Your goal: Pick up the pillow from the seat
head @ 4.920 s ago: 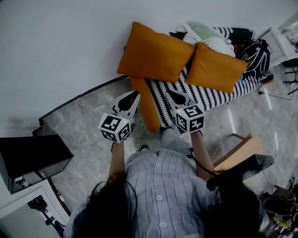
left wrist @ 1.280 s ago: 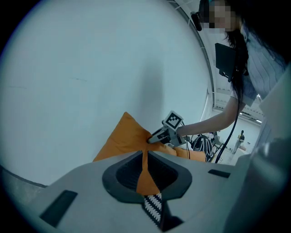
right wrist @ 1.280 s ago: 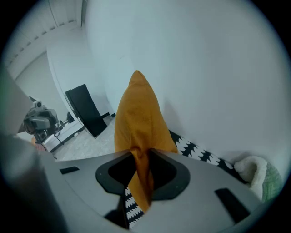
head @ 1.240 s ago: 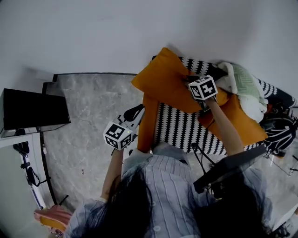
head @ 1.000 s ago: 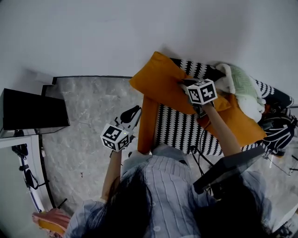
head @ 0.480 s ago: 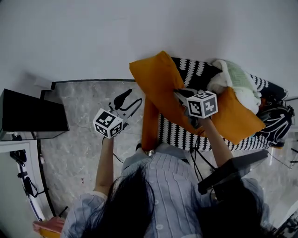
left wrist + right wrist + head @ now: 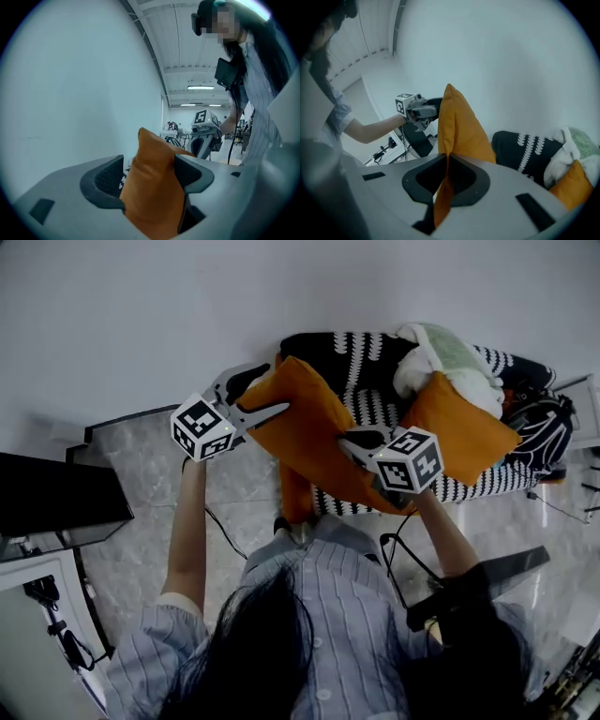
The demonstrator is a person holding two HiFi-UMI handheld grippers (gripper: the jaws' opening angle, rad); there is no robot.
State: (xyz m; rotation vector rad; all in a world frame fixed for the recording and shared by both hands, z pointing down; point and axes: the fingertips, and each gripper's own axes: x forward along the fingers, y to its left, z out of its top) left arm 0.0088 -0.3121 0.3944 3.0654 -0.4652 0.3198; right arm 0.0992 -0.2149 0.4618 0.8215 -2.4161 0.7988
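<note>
Right now your right gripper is pinched shut on the orange pillow's thin edge, and the pillow stands upright just beyond its jaws, in front of the striped seat. Your left gripper is opening, with another corner of the pillow between its wide-spread jaws.

pillow lifted, left gripper up at its corner, jaws opening

Below me, the black-and-white patterned seat carries an orange pillow with a white-green cloth bundle beside it
</note>
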